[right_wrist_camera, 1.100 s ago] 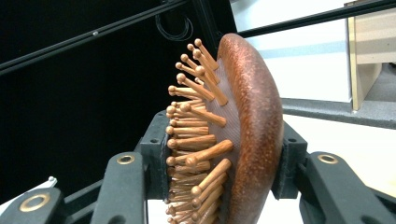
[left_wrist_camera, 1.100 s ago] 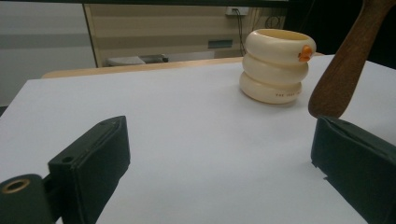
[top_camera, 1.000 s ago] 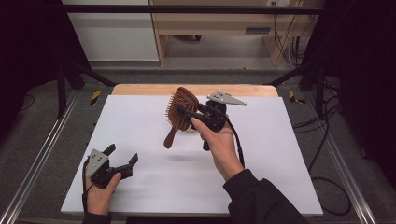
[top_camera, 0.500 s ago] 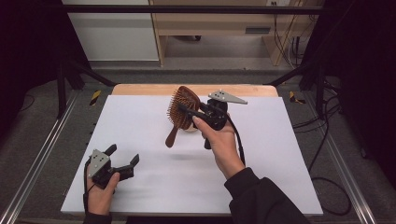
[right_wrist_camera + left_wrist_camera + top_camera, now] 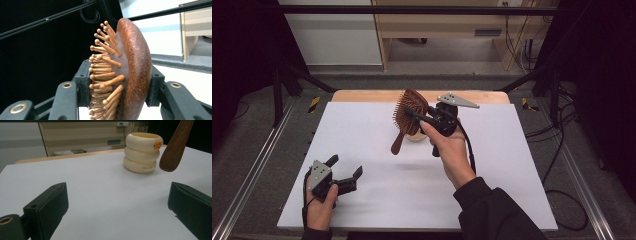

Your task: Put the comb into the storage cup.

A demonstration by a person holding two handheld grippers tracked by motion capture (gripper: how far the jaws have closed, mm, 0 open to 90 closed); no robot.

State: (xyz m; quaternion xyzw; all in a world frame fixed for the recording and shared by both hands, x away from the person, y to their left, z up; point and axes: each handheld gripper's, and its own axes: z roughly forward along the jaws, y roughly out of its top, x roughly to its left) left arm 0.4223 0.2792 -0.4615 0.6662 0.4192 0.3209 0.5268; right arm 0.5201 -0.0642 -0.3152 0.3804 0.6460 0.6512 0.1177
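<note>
Nothing moved since earlier: right gripper fingers clamped across hairbrush head, handle slanting down toward nearby ringed cup; left gripper fingers open, well apart.

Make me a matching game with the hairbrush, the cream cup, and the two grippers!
Things:
1. hairbrush
2. cream cup
3. left gripper
4. right gripper

States:
A. jaws wide apart, nothing between them
B. standing on the white table
C. lifted in the air, handle hanging down
D. jaws clamped on the brush head

Pairs: 1-C, 2-B, 3-A, 4-D
</note>
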